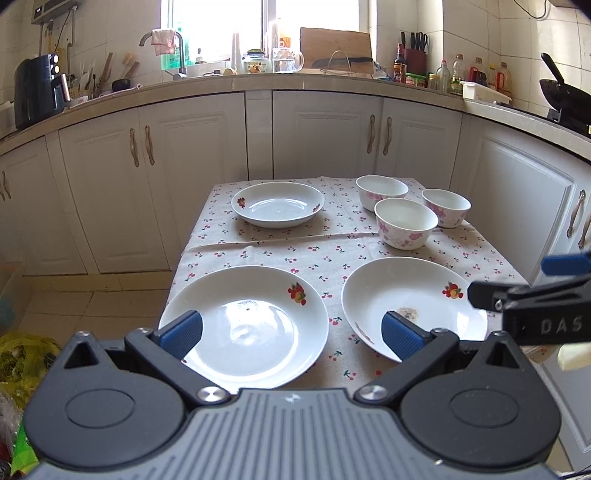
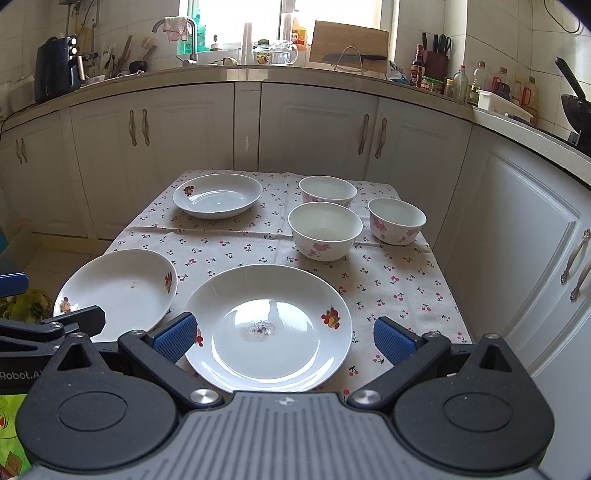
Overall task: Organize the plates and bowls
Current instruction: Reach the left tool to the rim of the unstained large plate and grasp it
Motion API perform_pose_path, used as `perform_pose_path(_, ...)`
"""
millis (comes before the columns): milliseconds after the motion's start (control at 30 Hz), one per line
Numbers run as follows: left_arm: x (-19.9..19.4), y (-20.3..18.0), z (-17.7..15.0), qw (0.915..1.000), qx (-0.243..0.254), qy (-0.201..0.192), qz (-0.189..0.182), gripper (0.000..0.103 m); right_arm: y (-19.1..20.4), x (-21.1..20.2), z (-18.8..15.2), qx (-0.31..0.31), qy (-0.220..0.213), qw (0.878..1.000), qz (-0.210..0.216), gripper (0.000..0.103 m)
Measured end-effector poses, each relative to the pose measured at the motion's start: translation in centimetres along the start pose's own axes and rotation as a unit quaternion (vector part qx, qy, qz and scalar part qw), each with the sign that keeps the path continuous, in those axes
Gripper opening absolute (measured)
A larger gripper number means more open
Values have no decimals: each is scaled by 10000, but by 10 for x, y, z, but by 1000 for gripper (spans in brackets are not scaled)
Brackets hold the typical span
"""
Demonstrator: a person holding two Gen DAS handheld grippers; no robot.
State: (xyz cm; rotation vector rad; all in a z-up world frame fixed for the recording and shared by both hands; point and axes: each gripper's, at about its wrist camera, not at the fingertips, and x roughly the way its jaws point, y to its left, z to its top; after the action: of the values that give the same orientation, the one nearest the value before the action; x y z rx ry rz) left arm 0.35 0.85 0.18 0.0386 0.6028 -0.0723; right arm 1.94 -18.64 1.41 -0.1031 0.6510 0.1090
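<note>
— Where are the round white china plates sitting?
— One (image 2: 267,326) is lying at 6 o'clock, bowls (image 2: 325,230) at 1. Both claws, right gripper (image 2: 284,338) and left gripper (image 1: 291,332), are gaping wide, holding nothing.
— How is it feeling?
— Probably slippery and breakable. Pinch the rim.

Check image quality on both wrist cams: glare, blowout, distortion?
Left wrist: window blown out white; window glare on the near left plate; fisheye bows the counter edge; dark vignette in the top corners. Right wrist: same blown window, glare streak on the near right plate, cabinets curve at the right. Both sharp, no motion blur.
</note>
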Motion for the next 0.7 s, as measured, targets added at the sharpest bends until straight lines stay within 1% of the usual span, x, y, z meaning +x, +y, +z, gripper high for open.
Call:
perform_pose_path(100,4,6,-3,9999,134,-64,40,102,0,2,8,-71,-123,9998,130,103)
perform_pose_path(200,10,13,-6,9998,189,-95,60,102,-2,7,17,-65,-201,9991,367,103)
perform_pose_path(300,17,24,-8,9999,136,-49,-80,102,-2,15,25,-65,-233,9982,554,103)
perform_pose_path(433,29,39,-10,9995,8,55,-317,102,0,30,33,-135,-211,9975,667,103)
perform_pose_path(567,38,47,-17,9991,190,-31,-380,102,6,45,40,-232,-205,9964,793,103)
perform_pose_path(633,40,50,-22,9985,313,-131,-429,102,9,53,44,-254,-228,9945,994,103)
perform_pose_path(700,42,55,-25,9981,372,-195,-459,102,13,60,47,-247,-302,9906,1311,103)
